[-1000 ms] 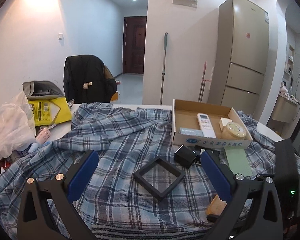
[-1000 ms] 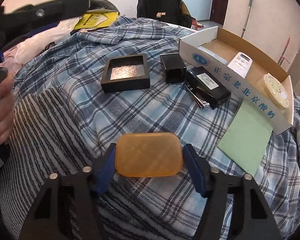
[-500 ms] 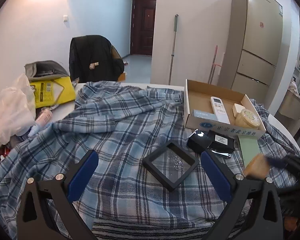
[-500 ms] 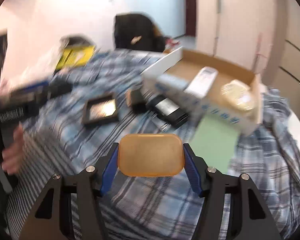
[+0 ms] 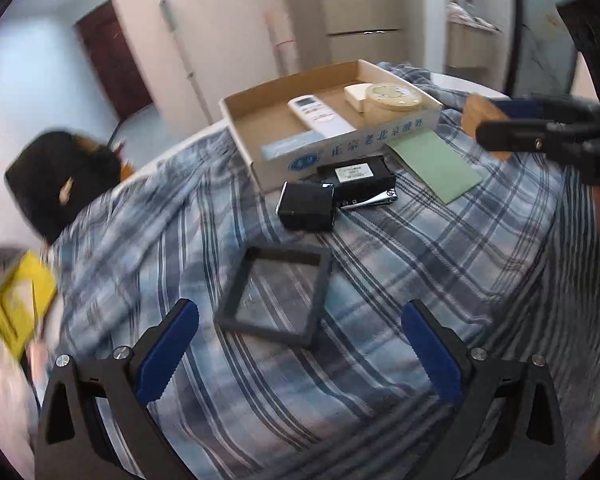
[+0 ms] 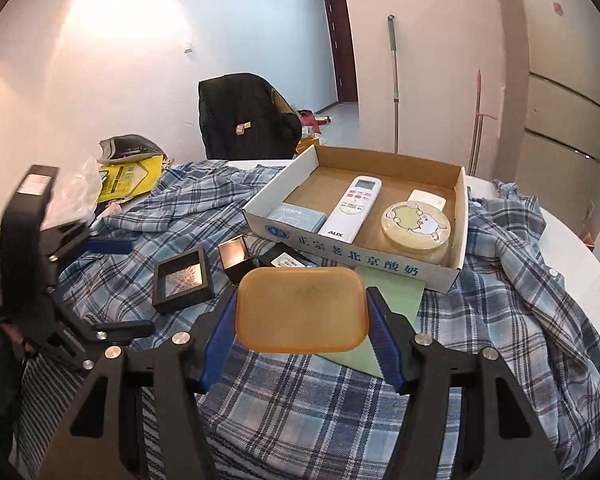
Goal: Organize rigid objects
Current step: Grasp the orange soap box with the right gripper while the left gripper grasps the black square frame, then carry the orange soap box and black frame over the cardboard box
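Observation:
My right gripper (image 6: 302, 330) is shut on an amber translucent block (image 6: 302, 310) and holds it above the plaid cloth, short of the cardboard box (image 6: 360, 250); the block also shows in the left wrist view (image 5: 478, 114). The box holds a white remote (image 6: 350, 208), a round tin (image 6: 416, 226) and a pale blue card (image 6: 298, 216). My left gripper (image 5: 300, 356) is open and empty, just above a black square frame (image 5: 278, 294). A small black box (image 5: 306, 206) and a black stapler-like case (image 5: 356, 178) lie in front of the cardboard box.
A green sheet (image 5: 434, 164) lies by the box's front. A plaid shirt (image 6: 500, 300) covers the round table. A black-draped chair (image 6: 244, 116), yellow packet (image 6: 128, 178) and plastic bag (image 6: 76, 196) stand at the far left. A fridge (image 6: 560, 120) stands behind.
My right gripper lifted the amber block and carried it toward the cardboard box. My left gripper swung forward and tilted, now closer over the black frame.

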Tool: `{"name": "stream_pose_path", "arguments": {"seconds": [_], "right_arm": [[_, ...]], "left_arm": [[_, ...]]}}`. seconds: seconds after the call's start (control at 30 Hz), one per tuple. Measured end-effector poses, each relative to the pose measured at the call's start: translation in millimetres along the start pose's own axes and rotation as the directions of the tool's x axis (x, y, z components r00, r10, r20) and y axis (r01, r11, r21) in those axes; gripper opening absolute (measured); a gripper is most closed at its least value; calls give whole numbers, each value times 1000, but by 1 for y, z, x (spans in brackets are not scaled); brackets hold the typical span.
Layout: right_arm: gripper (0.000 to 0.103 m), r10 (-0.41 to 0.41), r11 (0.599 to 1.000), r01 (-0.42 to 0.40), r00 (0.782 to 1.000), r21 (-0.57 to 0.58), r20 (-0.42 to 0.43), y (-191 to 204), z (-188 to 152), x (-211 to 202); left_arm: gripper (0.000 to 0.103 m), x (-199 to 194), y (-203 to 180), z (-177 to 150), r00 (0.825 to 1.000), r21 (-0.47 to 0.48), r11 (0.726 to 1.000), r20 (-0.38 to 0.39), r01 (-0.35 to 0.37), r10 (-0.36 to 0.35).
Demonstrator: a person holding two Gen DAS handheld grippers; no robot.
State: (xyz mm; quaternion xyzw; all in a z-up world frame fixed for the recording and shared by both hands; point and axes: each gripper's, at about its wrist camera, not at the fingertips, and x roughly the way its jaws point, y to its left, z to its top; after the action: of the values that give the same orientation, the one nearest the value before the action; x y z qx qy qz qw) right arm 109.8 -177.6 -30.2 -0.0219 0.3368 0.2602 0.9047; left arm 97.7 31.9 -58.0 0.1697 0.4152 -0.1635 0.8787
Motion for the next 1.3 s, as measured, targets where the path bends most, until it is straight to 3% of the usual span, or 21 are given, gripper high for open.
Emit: {"name": "stream_pose_path", "arguments": {"seconds": [0.13, 0.2, 0.33, 0.43, 0.6, 0.93, 1.0, 1.3], "right_arm": [[61, -3, 1000, 3, 999, -14, 32, 4, -1, -6], [61, 7, 1000, -7, 999, -5, 38, 3, 0, -8], [61, 6, 1000, -6, 999, 0, 39, 0, 1, -8], [61, 11, 1000, -12, 999, 6, 32, -2, 1, -7], [61, 2, 1000, -2, 1000, 6, 30, -1, 0, -7], [61, 12, 1000, -12, 1000, 26, 25, -7, 1, -6], [61, 3, 1000, -4, 1000, 30, 29, -8, 2, -6], [61, -7, 999, 5, 999, 52, 33, -15, 3, -6]], "left_arm": [[100, 16, 20, 4, 995, -51, 994, -18, 98, -99], [91, 23, 26, 6, 992, -61, 991, -39, 118, -121], [91, 31, 37, 10, 986, -107, 982, -50, 154, -160], [91, 40, 40, 13, 988, -92, 987, -72, 130, -136], [91, 51, 29, 15, 973, -1, 979, -111, 205, -204], [87, 69, 30, 17, 951, -19, 968, -180, 252, -251], [72, 66, 30, 17, 958, -14, 974, -175, 228, -226], [72, 45, 15, 17, 982, -77, 990, -142, 116, -126]]}}
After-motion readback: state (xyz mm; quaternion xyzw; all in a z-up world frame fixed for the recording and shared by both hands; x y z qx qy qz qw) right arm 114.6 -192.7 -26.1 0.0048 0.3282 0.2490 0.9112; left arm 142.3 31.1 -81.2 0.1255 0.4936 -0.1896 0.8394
